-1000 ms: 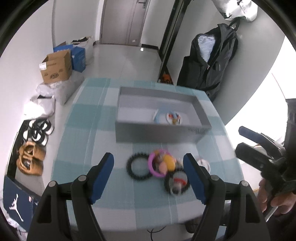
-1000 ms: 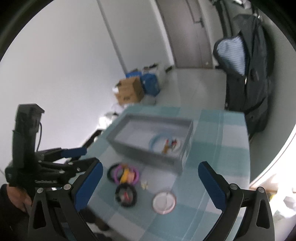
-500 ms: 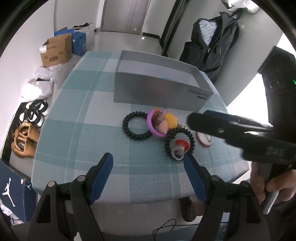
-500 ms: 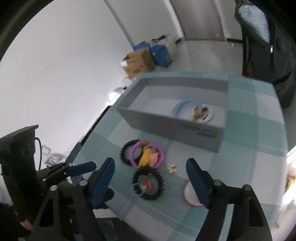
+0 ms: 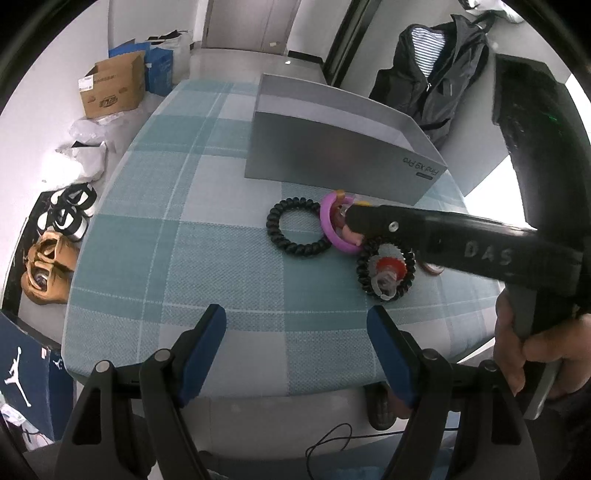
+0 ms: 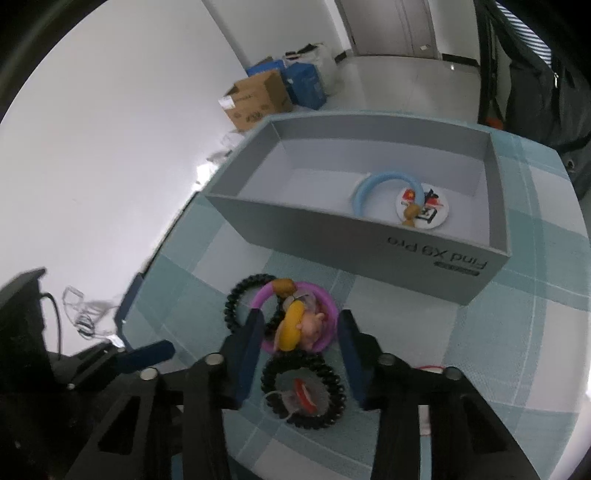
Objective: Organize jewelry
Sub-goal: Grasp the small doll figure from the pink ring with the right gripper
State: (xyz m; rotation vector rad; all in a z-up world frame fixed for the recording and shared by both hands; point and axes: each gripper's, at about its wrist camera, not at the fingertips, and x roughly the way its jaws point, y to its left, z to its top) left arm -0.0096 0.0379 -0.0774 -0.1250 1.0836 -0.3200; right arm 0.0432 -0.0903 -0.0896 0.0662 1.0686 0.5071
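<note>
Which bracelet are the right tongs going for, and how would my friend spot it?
Find the grey box on the checked tablecloth. In front of it lie three rings bunched together. It is the purple ring between the two black spiral hair ties, the only coloured one, with yellow and pink charms, and the open right tongs straddle it.

A home hallway room, checked tablecloth (image 5: 177,236) on a table, shoes (image 5: 48,269) on the floor, cardboard box (image 5: 110,88), jacket (image 5: 439,81) hanging, door (image 5: 251,22) behind
</note>
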